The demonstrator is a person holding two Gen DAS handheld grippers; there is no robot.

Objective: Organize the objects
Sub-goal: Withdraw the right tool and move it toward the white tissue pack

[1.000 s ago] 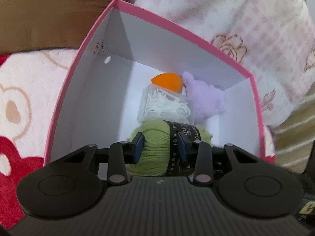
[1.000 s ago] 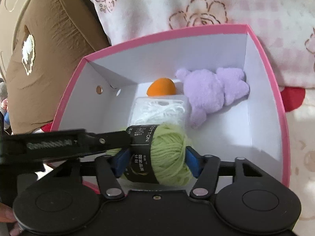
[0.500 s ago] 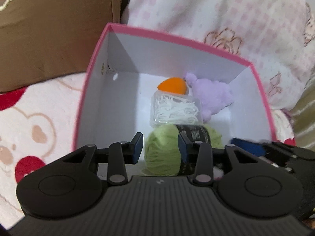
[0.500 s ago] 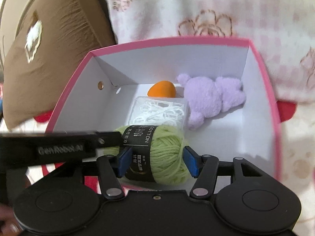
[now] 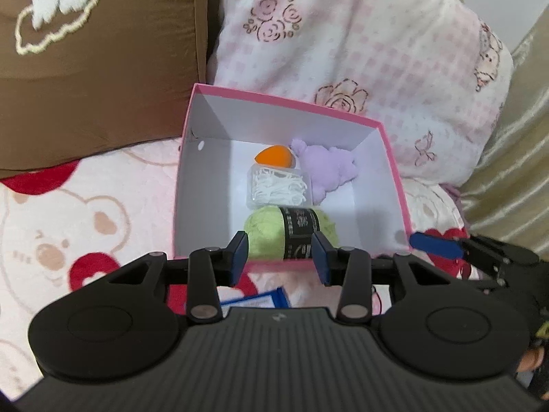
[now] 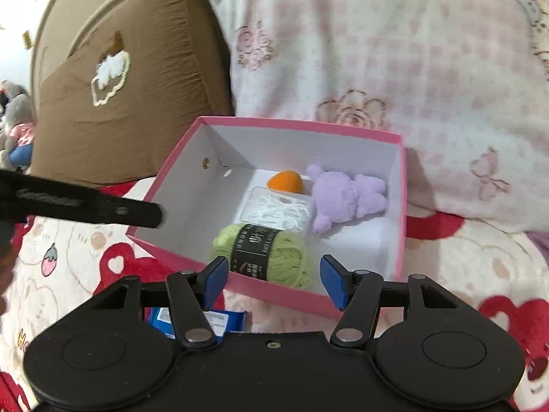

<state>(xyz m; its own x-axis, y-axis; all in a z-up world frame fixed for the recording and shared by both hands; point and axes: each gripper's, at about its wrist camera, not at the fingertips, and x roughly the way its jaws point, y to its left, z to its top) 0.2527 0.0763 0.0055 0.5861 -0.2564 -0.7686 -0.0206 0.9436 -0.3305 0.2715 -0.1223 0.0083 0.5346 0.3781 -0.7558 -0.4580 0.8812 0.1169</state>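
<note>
Hovering apart and empty, both grippers' jaws, right gripper [image 6: 273, 279] opening, left gripper [image 5: 279, 257] released above green yarn [image 5: 291, 231].

1. The box [image 6: 400, 213] is hot pink outside and on the rim, plain white inside.
2. The yarn ball [image 6: 284, 257] is light green, with a black band printed in pale lettering.
3. The plush toy [image 6: 346, 199] is soft lilac all over.
4. An orange egg-shaped thing [image 6: 285, 181] sits by a clear case [image 6: 274, 211] of white bits.
5. The bedspread [image 5: 85, 219] is cream-pink with cartoon bears and red hearts.
6. The brown cushion [image 5: 96, 68] has a white fluffy cloud outlined in cream.
7. The pillow [image 6: 394, 51] is white with pink checks and brownish rose drawings.
8. Both tools are black with blue pads [image 6: 216, 279].
9. A blue-and-white packet [image 6: 219, 321] peeks out below.
</note>
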